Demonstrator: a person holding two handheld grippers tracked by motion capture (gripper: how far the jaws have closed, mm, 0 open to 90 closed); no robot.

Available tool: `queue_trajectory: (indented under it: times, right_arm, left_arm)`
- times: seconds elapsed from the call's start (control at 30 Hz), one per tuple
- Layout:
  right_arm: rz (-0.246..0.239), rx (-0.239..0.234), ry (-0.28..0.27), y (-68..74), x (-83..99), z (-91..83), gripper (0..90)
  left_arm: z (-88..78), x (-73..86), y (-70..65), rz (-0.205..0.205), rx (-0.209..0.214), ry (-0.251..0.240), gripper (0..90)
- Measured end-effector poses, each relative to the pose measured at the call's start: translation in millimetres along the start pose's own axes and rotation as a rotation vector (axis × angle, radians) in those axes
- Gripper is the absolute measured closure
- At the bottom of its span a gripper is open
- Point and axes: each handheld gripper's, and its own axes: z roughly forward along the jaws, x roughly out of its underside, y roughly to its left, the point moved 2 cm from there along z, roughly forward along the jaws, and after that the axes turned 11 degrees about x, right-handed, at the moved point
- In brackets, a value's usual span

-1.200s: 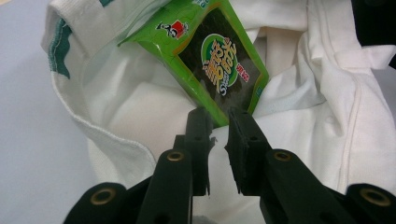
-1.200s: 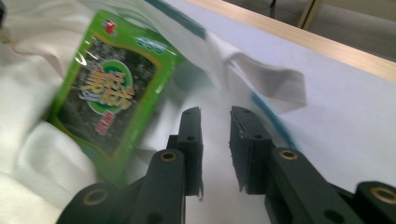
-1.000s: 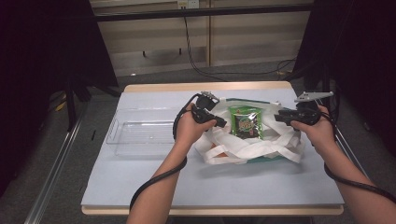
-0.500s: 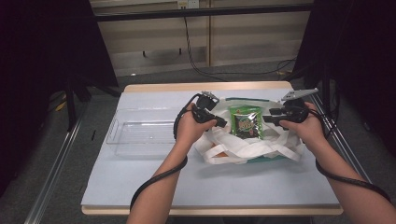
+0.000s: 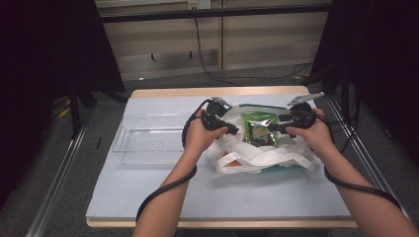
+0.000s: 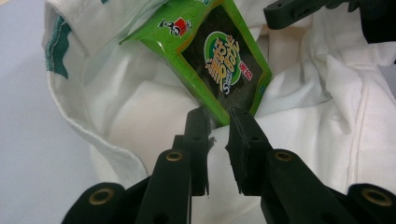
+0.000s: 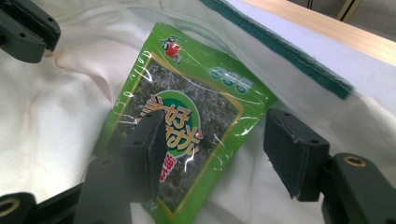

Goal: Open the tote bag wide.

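A white cloth bag (image 5: 267, 158) with green trim lies on the table, its mouth held apart. Inside it lies a green snack packet (image 5: 261, 131), label up. My left gripper (image 5: 232, 131) is at the bag's left rim; the left gripper view has its jaws (image 6: 219, 119) pinched on the white cloth, with the packet's (image 6: 219, 56) corner just beyond the tips. My right gripper (image 5: 276, 129) reaches in from the right. Its jaws (image 7: 215, 135) have just been opening and stand wide over the packet (image 7: 187, 121), pads off it.
A clear plastic tray (image 5: 148, 140) sits on the pale blue table cover (image 5: 197, 197) left of the bag. The table's wooden far edge (image 5: 222, 92) runs behind the bag. Cables trail from both grippers along the forearms.
The right gripper has moved left, further over the bag and packet, and its jaws have spread apart. The left gripper and the packet have kept still.
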Motion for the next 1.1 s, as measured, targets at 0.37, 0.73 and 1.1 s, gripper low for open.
queue_trajectory:
  times: [0.37, 0.73, 1.1]
  right_arm:
    - [0.038, -0.015, 0.075, -3.2, 2.3, 20.4, 27.3]
    - [0.09, -0.066, 0.123, 1.2, 13.7, 39.3, 27.6]
    - [0.073, -0.119, 0.009, 1.4, 16.4, 25.3, 41.9]
  left_arm:
    - [5.5, -0.5, 2.2, 0.0, 0.003, 0.008, 77.9]
    - [9.3, -2.0, 2.7, 0.006, 0.001, 0.004, 77.8]
    - [8.2, -1.5, 2.9, 0.013, 0.003, 0.008, 77.8]
